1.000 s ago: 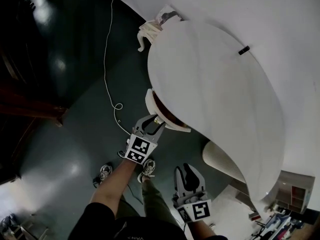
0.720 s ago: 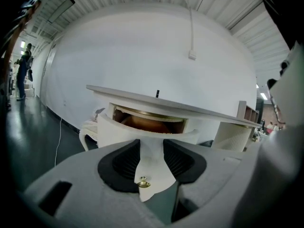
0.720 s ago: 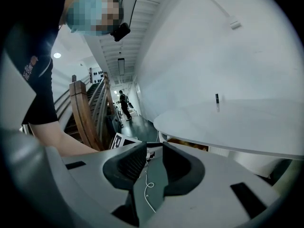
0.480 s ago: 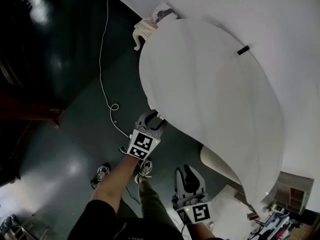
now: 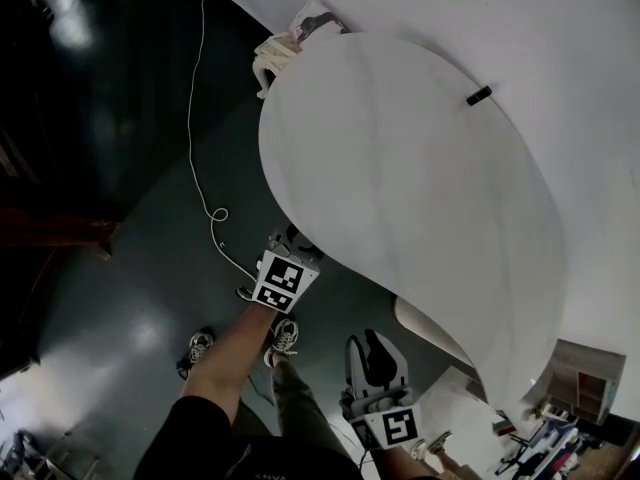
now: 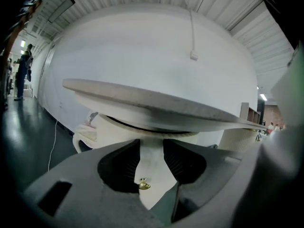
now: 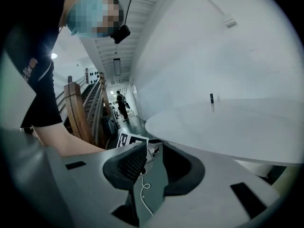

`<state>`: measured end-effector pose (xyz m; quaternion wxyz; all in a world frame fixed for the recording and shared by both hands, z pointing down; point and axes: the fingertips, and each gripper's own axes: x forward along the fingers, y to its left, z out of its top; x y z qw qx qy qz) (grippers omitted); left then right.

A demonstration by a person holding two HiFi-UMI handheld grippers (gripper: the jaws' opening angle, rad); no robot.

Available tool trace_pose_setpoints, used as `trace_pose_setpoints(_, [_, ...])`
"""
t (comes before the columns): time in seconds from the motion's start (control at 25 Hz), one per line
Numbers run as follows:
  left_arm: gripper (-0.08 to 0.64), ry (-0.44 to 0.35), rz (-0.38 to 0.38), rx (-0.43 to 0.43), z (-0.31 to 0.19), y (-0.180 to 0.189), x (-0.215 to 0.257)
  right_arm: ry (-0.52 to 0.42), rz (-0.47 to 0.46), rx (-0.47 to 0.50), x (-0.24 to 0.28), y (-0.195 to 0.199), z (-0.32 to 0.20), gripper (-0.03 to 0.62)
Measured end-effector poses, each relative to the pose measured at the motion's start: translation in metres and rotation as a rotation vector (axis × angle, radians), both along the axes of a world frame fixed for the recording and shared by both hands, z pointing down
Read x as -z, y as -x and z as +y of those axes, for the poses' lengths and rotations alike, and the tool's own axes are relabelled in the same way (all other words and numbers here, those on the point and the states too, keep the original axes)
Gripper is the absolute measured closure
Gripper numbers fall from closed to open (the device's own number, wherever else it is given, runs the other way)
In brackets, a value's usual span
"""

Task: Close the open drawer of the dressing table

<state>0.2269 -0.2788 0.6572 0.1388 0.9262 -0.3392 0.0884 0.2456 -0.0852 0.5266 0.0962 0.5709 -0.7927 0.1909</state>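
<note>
Drawer front (image 6: 153, 175) between left gripper's (image 6: 152, 150) fingers (image 6: 118, 167), under tabletop (image 6: 156, 106).

drawer (image 6: 151, 158): white, brass knob (image 6: 144, 185) | in under dressing table (image 5: 400, 168) top

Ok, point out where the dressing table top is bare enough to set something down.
Nearly the whole white tabletop is bare, from its front edge back to the wall. Only a small black object lies near the wall. It is tight under the front edge, where the left gripper faces the drawer front.

L tool (image 5: 288, 246) jaws apart, arm stretched fwd; R tool (image 5: 374, 353) jaws apart, back nr body.
</note>
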Motion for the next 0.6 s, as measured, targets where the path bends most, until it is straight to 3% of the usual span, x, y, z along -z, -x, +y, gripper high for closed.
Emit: trace_pose_setpoints(0.6, [0.397,-0.011,0.003,-0.018,-0.008,-0.008,0.0,0.013,-0.006,-0.003,-0.005,-0.007,-0.003,0.499])
